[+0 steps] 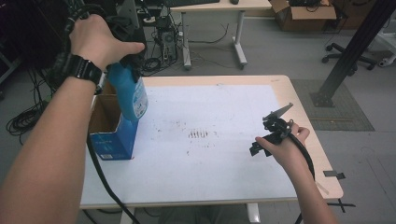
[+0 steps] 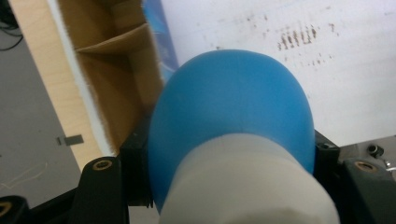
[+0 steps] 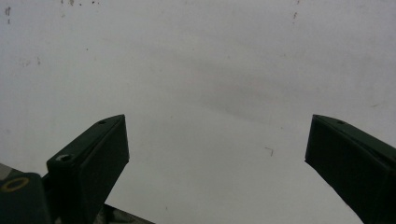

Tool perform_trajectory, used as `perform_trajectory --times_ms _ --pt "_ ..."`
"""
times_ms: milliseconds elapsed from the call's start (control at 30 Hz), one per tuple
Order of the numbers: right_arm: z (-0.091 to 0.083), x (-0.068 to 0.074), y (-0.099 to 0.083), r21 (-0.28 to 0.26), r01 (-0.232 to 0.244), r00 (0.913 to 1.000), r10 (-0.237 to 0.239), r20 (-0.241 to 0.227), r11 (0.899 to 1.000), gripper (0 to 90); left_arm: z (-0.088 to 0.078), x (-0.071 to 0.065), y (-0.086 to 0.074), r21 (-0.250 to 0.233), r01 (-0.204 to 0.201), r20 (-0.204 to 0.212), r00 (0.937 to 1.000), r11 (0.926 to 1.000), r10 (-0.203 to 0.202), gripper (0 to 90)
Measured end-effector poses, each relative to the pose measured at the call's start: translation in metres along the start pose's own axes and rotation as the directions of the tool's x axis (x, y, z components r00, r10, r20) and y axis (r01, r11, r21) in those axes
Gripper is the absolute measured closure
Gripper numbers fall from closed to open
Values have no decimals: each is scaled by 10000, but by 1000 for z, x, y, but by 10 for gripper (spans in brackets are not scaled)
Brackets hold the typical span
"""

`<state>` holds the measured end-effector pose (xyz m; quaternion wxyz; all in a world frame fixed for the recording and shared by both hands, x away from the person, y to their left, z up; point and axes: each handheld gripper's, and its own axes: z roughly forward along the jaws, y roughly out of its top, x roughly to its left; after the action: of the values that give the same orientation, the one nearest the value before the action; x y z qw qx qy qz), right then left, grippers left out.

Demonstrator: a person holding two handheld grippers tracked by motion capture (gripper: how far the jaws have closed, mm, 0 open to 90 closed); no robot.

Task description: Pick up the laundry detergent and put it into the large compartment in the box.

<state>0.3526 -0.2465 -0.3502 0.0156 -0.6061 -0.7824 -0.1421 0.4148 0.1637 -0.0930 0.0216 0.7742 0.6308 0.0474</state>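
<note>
Left gripper view has the left gripper's (image 2: 233, 154) jaws clamped on either side of the blue plastic bottle with the white cap (image 2: 231, 126), right up at the neck where the shoulder narrows. Good spot to hold it imo: the collar under the cap gives the jaws something to sit against, while the smooth rounded body lower down looks slippery and probably a bit squishy if squeezed hard. Can't tell how full it is, so it could be heavier than it looks and want to swing from the neck.

High view shows the bottle hanging just above the open blue cardboard box (image 1: 113, 128), its bottom end near the box's right wall. That box stands at the left edge of the white-topped desk (image 1: 219, 182), and its raised flaps are the thing to clear. It looks light enough to tip if the bottle catches a flap.

The right gripper (image 1: 271, 135) hovers over the right side of the desk, jaws wide apart with nothing between them. Loads of bare desk in the middle to set things down, though the right edge is near that hand.
</note>
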Motion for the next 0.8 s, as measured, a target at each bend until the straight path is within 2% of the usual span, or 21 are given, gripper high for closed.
perform_trajectory --times_ms 233,467,800 --pt "-5 -6 -1 -58 -129 9999 129 60 9999 61 -2 29 -4 21 630 -140 9979 9980 -629 373" --pt "0 -9 0 47 -193 9998 193 64 9998 61 2 53 -8 11 1082 -227 9939 9941 -1081 374" --pt "3 -11 -1 94 -218 9998 218 13 9997 62 14 77 -11 67 1636 -220 9863 9865 -1634 374"
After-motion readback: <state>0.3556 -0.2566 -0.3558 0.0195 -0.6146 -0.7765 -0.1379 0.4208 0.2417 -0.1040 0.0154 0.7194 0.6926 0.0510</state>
